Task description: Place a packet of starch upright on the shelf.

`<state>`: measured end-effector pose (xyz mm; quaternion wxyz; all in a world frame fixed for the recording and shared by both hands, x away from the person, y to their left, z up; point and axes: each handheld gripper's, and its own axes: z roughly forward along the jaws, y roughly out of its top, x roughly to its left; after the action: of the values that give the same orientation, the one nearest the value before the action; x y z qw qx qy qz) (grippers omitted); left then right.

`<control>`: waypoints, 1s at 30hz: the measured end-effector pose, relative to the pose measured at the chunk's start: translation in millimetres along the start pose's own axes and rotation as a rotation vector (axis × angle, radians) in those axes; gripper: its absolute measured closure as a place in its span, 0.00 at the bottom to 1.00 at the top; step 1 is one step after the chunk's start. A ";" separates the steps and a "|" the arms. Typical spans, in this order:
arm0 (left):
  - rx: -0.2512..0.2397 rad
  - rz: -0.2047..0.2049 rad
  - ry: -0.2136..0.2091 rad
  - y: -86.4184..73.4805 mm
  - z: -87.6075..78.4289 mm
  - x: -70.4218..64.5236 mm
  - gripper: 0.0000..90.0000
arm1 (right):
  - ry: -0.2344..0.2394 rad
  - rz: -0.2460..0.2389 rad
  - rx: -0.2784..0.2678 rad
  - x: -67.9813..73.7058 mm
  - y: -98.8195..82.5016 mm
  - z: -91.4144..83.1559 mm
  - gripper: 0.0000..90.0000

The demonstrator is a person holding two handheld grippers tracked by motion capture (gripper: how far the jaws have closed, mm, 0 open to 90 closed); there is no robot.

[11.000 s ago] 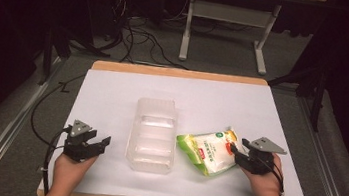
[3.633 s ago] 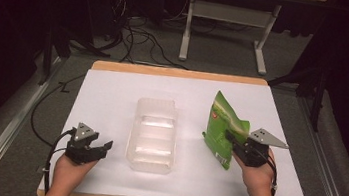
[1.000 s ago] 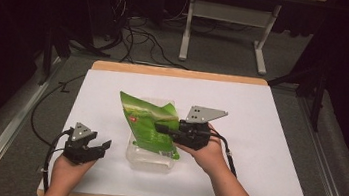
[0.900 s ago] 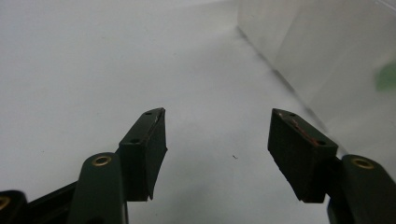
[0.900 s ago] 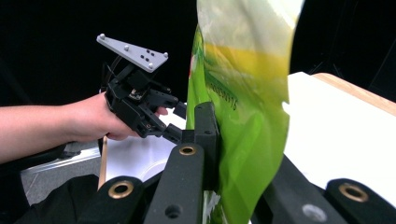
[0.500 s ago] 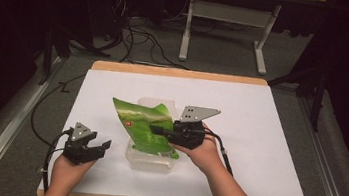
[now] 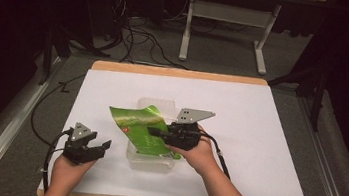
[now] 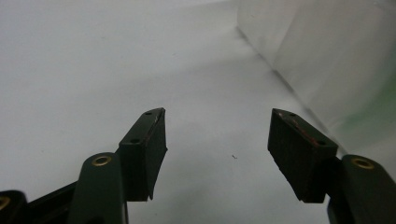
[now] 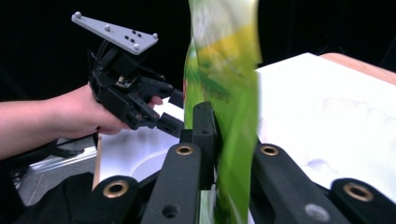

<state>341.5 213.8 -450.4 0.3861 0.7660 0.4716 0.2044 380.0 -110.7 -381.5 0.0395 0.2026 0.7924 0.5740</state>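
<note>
Two hand-held grippers are seen at the near side of the white table (image 7: 268, 139). At the near left corner, the left gripper (image 7: 98, 149) is held low over the white surface, well apart from the other; in the left gripper view its jaws are spread wide with nothing between them, and the frosted wall of a clear plastic container (image 8: 336, 70) is seen just beyond the right-hand pad. Near the table's middle, the right gripper (image 7: 154, 133) is held over that container (image 7: 152, 162), its jaws clamped on a green snack bag (image 7: 136, 128). In the right gripper view the bag (image 9: 229, 93) is pinched between the closed jaws and rises upright from them, blurred, with a yellow patch on its face. In the high view the bag is spread to the left of the jaws and lies above the container's opening; whether it touches the rim cannot be told. The container stands on the table, its far end hidden behind the bag and gripper. Beyond the table, grey carpet (image 7: 217, 58), loose black cables (image 7: 140, 28) and the legs of a grey desk frame (image 7: 226, 29) are noted.
</note>
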 end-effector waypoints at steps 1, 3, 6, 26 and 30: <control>-0.001 0.000 0.000 0.1 -0.1 -0.1 0.42 | -0.002 0.005 -0.008 -0.3 0.5 -0.6 0.92; -0.003 -0.003 0.000 0.2 -0.1 -0.6 0.42 | -0.012 0.003 -0.014 -0.1 1.4 -2.5 0.89; -0.004 -0.002 -0.008 0.3 -0.2 -1.0 0.42 | -0.047 -0.008 -0.014 1.3 1.9 -7.9 0.81; 0.004 -0.003 -0.189 5.6 7.0 -55.3 1.00 | -0.389 0.042 0.133 32.5 -58.6 -48.3 1.00; 0.024 0.018 -0.196 4.8 10.5 -60.6 1.00 | -0.412 0.031 0.195 32.0 -64.2 -32.8 1.00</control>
<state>322.7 155.0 -450.1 0.4195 0.7910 0.4271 0.1261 323.3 -144.9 -424.4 0.1722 0.3305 0.8161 0.4418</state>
